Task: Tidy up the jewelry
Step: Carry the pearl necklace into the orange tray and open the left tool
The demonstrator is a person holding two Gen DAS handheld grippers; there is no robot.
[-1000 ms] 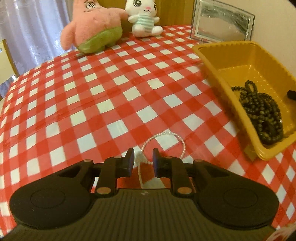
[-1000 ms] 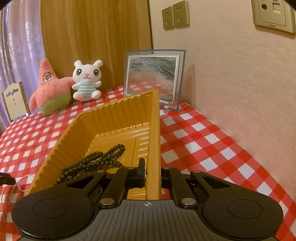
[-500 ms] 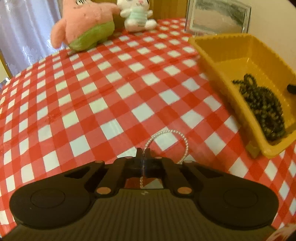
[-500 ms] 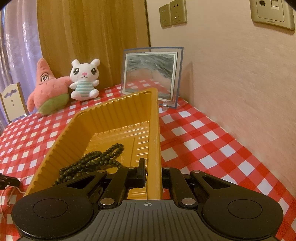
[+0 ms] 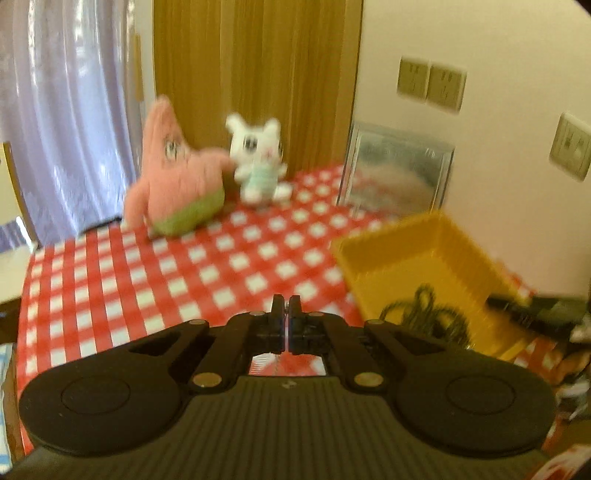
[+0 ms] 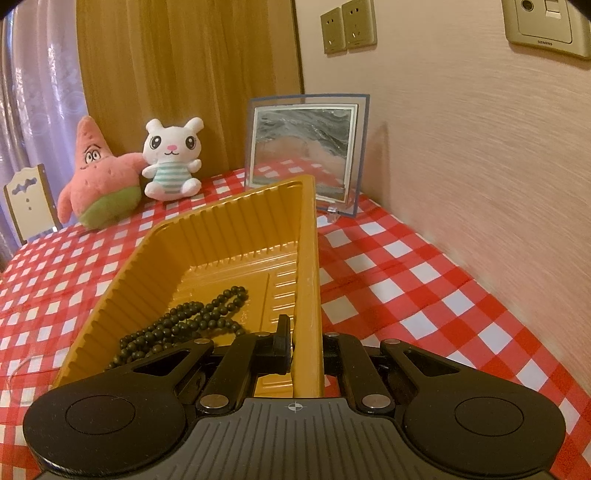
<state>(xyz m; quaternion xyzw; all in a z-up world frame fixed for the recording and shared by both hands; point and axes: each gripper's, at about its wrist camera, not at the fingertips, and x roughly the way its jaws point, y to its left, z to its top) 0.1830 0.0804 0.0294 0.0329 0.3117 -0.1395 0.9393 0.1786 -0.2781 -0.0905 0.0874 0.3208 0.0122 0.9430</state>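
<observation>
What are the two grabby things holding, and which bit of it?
The right gripper pinches the yellow tray by its side wall. The left gripper is shut on a thin pearl strand, barely visible between its fingers.

The only legible text is the brand "SIEMENS" on the wall socket plate (image 6: 546, 27), far right, high on the wall.

Checked tablecloth (image 6: 406, 266) under yellow tray (image 6: 236, 229), 2 plush toys (image 6: 140, 173), framed picture (image 6: 303, 147).
</observation>
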